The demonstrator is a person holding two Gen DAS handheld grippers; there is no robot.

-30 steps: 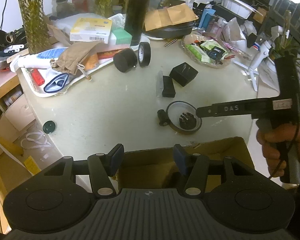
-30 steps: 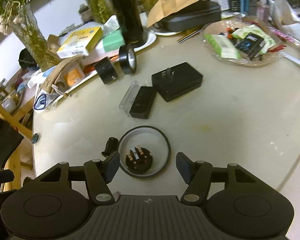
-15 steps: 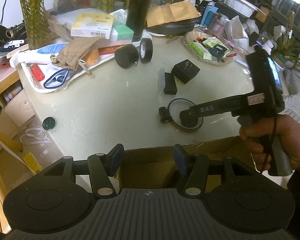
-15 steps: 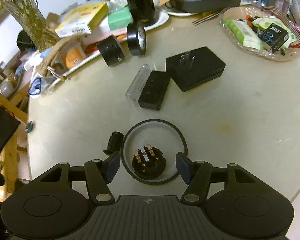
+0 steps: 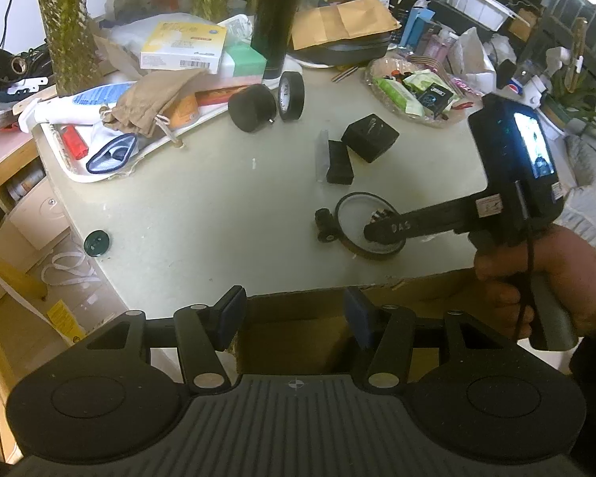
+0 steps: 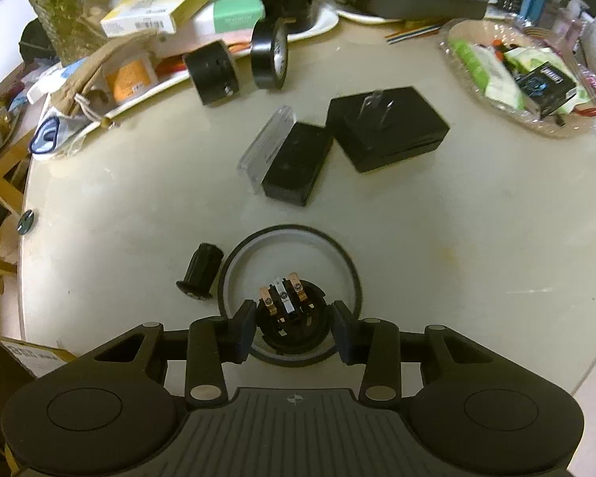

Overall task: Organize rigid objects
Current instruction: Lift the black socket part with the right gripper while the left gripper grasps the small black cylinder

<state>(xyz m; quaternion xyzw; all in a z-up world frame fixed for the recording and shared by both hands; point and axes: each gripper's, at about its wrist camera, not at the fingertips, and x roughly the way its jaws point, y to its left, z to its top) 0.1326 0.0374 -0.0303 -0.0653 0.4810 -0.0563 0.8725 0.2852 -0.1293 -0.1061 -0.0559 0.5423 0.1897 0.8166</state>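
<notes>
The right tongs (image 6: 293, 330), at lower centre, are narrowing around the round black socket (image 6: 288, 324) without visibly gripping it yet, and should be squeezing evenly on both sides; the left tongs (image 5: 293, 318) are hanging half open, empty.

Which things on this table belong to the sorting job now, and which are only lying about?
Job:
right gripper, jaws just closing around the round black socket part
thin black ring around it
cardboard box

Lying about:
black flask
snack bowl
yellow box

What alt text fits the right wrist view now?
The right gripper has been closing around a round black socket that sits inside a tape ring on the table. Beyond lie a small black cylinder, two black boxes and clutter.
</notes>
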